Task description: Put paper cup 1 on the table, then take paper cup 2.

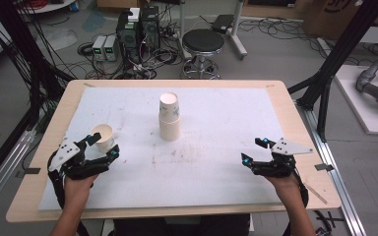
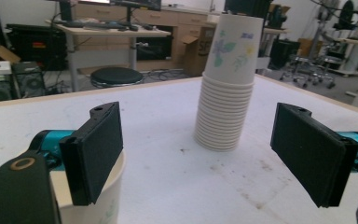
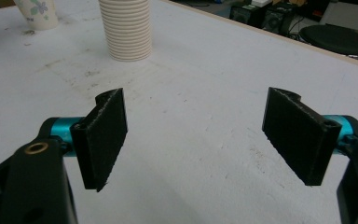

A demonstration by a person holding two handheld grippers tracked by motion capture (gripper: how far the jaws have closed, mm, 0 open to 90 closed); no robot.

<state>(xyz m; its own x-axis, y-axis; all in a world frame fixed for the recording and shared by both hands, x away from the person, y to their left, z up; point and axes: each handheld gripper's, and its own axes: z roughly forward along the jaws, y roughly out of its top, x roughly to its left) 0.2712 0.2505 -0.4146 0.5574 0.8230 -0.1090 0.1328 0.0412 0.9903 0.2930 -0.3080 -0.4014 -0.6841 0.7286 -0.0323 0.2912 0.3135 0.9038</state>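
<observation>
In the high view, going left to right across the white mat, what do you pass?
Left claw → single paper cup, upright beside that claw's far jaw → tall stack of cups near the middle → right claw, jaws apart over the bare white mat.

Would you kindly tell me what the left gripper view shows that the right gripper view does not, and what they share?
Left gripper view alone: the flower print on the stack's top cup, and the single cup's rim right behind one pad. Right gripper view alone: the single cup standing apart, far off. Both share the stack of cups, the white table cover and open jaws holding nothing.
</observation>
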